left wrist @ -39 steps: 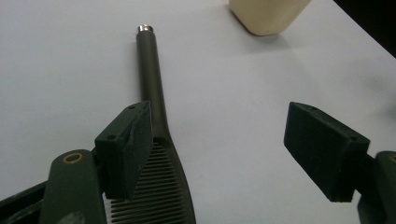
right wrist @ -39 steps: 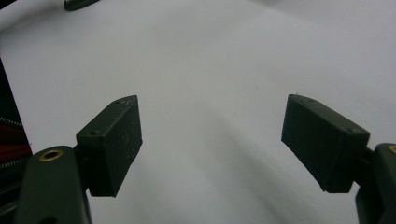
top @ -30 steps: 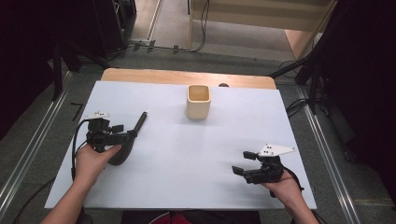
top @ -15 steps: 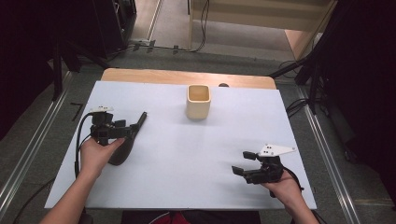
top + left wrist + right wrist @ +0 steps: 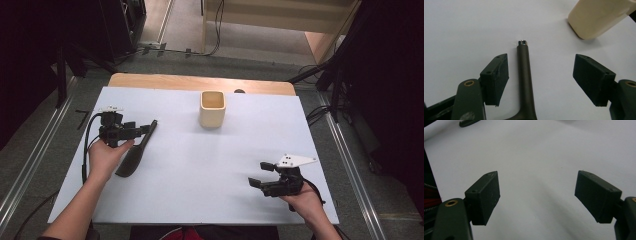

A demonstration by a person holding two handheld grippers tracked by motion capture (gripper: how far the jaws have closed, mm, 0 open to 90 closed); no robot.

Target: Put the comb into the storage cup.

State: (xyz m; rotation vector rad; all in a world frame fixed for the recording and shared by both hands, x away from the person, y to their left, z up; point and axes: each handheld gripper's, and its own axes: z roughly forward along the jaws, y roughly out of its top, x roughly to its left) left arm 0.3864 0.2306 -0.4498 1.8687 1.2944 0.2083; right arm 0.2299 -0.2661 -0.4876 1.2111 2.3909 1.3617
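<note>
A dark utensil point(image 5: 130, 161) with a long handle and a broad flat end lies on the white table point(image 5: 210, 165) at the left. My left gripper point(image 5: 143, 130) is open at its handle. In the left gripper view the jaws of my left gripper point(image 5: 541, 66) stand wide on either side of the handle point(image 5: 524, 72), not touching it; the handle's metal tip points away. A cream square cup point(image 5: 212, 108) stands upright at the far middle, and shows as the cup point(image 5: 599, 17) at top right. My right gripper point(image 5: 257, 176) rests open near the front right, with my right gripper point(image 5: 536, 192) holding nothing.
A strip of wooden tabletop point(image 5: 200, 83) shows beyond the white sheet. Dark stands and cables flank the table on the floor. The utensil's end point(image 5: 469, 122) shows at the top left of the right gripper view.
My left gripper has moved forward and a little right, so its open jaws now straddle the utensil's handle. The right gripper has stayed put.
</note>
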